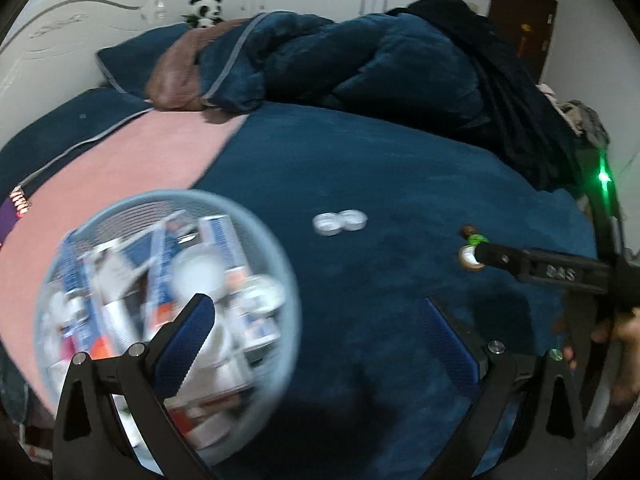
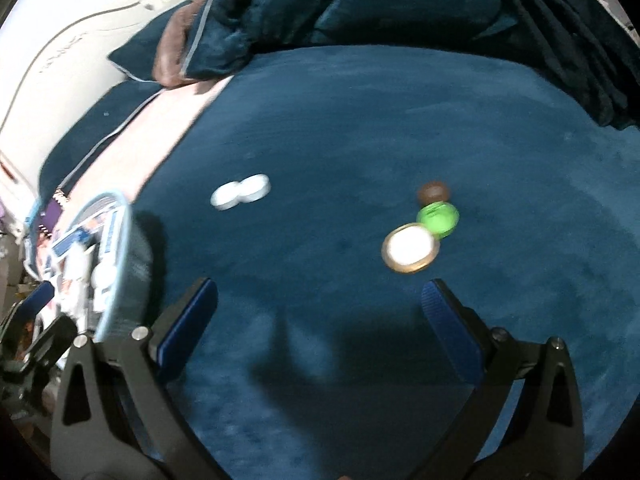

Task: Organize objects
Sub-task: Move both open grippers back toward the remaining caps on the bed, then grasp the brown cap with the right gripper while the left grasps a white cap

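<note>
Small round containers sit on the blue bedspread [image 2: 360,100]: two white tins [image 2: 240,192] touching each other, and well to their right a cluster of three touching: brown one [image 2: 432,192], green one [image 2: 438,218], gold-rimmed white-lidded one [image 2: 409,249]. Light-blue mesh basket [image 1: 256,248] on the left, over the pink sheet [image 1: 120,160], full of tubes and boxes, blurred. Left gripper [image 1: 320,320] spread wide, holding nothing, one finger over the basket. Right gripper [image 2: 320,308] also spread wide, empty, low near the gold-rimmed tin, not touching. From the left view its fingertip overlaps that cluster. Rumpled duvet [image 1: 360,60] and toy panda [image 1: 206,10] at the back.
</note>
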A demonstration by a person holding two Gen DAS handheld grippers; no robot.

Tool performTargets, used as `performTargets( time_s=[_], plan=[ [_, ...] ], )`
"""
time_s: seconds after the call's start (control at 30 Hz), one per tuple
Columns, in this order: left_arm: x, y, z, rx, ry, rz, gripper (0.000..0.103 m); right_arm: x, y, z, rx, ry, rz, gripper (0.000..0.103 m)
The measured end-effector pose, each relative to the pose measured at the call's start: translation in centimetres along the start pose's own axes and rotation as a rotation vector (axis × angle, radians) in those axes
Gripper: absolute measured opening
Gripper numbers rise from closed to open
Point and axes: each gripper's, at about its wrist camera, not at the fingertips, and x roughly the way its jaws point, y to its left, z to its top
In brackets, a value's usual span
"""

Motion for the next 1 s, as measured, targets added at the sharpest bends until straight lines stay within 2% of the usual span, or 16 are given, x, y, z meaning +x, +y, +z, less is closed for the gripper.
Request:
performTargets(
  time_s=[0.17, 0.23, 0.33, 0.5, 0.57, 0.63, 0.77, 0.83, 0.87, 1.0],
  plan=[
    [2.1, -3.3, 2.0, 0.041, -0.008, -0.063, 0.102, 0.4, -2.9, 3.0, -0.002, 0.030, -0.030, 0.103],
    [4.1, -4.3, 3.0, 0.042, 0.015, -0.076, 0.102, 0.8, -3.8, 3.8, -0.003, 0.038, -0.025, 0.103],
    [7.3, -4.9, 3.9, -0.002, 0.069, -0.083, 0.102, 2.0, -5.6, 4.9, 0.049, 0.060, -0.010, 0.102],
    [11.5, -5.6, 4.7, -0.041, 0.117, -0.062, 0.100, 5.4, -7.7, 6.2, 0.138, 0.114, -0.019, 0.099],
    [13.2, -5.8, 4.9, -0.052, 0.132, -0.057, 0.097, 7.1, -7.9, 6.6, 0.137, 0.151, -0.035, 0.091],
    [14.4, -5.7, 5.1, -0.052, 0.146, -0.047, 0.090, 8.2, -7.6, 6.6, 0.118, 0.172, -0.047, 0.085],
    [16.7, -5.4, 5.1, -0.058, 0.169, -0.026, 0.087, 10.7, -6.9, 6.4, 0.056, 0.235, -0.094, 0.074],
    [17.6, -5.3, 5.0, -0.057, 0.178, -0.015, 0.083, 11.1, -6.4, 6.2, -0.006, 0.234, -0.159, 0.039],
    [17.9, -5.3, 5.0, -0.059, 0.179, -0.012, 0.083, 10.9, -6.3, 6.2, -0.024, 0.215, -0.171, 0.031],
    [18.7, -4.5, 5.0, -0.095, 0.157, -0.013, 0.079, 9.6, -6.9, 6.6, 0.031, 0.173, -0.127, 0.031]
  ],
)
